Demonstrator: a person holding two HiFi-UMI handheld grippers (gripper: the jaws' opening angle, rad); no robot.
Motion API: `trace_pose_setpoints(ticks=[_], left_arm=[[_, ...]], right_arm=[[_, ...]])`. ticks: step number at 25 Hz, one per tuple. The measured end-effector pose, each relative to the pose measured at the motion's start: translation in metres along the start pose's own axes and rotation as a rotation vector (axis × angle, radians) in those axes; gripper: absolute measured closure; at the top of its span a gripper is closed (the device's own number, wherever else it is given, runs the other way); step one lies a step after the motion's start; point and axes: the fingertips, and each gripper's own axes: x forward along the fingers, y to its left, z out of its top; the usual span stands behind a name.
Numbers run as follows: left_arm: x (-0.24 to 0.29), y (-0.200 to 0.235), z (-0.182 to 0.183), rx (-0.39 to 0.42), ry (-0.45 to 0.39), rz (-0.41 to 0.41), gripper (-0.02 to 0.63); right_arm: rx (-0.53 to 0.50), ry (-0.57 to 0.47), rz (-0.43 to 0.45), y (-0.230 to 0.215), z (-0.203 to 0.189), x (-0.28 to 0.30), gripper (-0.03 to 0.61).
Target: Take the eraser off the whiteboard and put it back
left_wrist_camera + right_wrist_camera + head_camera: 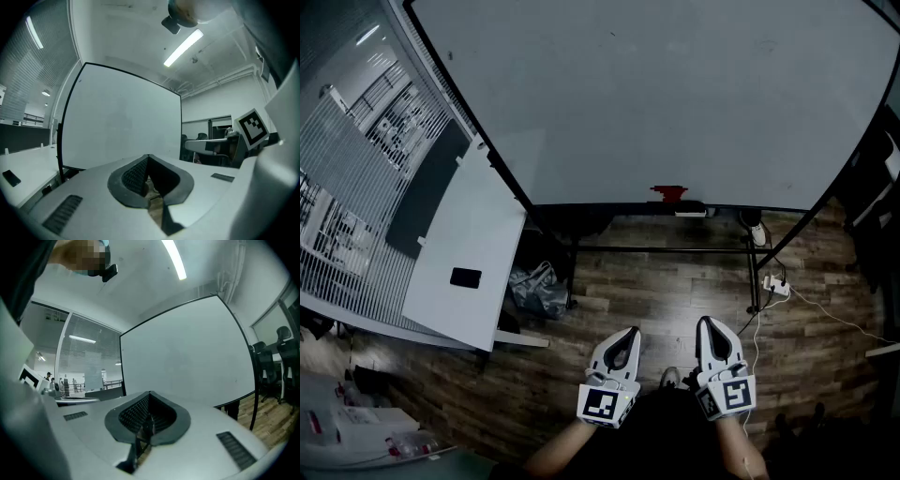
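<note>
A red eraser (668, 193) sits at the bottom edge of the big whiteboard (675, 94), above its tray. Both grippers are held low and close to the person's body, well short of the board. The left gripper (627, 336) points toward the board with its jaws together and nothing in them. My right gripper (706, 325) is shut and empty too. In the left gripper view the jaws (148, 159) meet at their tips before the whiteboard (122, 122). The right gripper view shows the same closed jaws (150, 397) against the whiteboard (187, 357); the eraser is not visible in either gripper view.
A white desk (469, 253) with a black phone (465, 277) stands at the left beside a slatted partition. Under the board are its black frame legs (753, 272), a power strip (776, 287) with a cable, and a grey bag (536, 289) on the wood floor.
</note>
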Motion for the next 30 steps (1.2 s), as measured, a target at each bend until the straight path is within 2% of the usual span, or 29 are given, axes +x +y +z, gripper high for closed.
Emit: trace_pose_setpoints(ticks=[4,17,30], left_arm=[[0.012,-0.006,0.003,0.01,-0.001,-0.025,0.614],[0.023,-0.03,0.002,0.017,-0.01,0.018,0.614],[0.037,-0.053,-0.002,0.034,-0.031,0.143,0.614]], right_arm=[[-0.014,0.013,-0.017,-0.006,0.01,0.006,0.565],[-0.049,-0.031,0.035,-0.018,0.025,-0.004,0.565],[0.023,-0.04,0.114,-0.053,0.033,-0.009,0.565]])
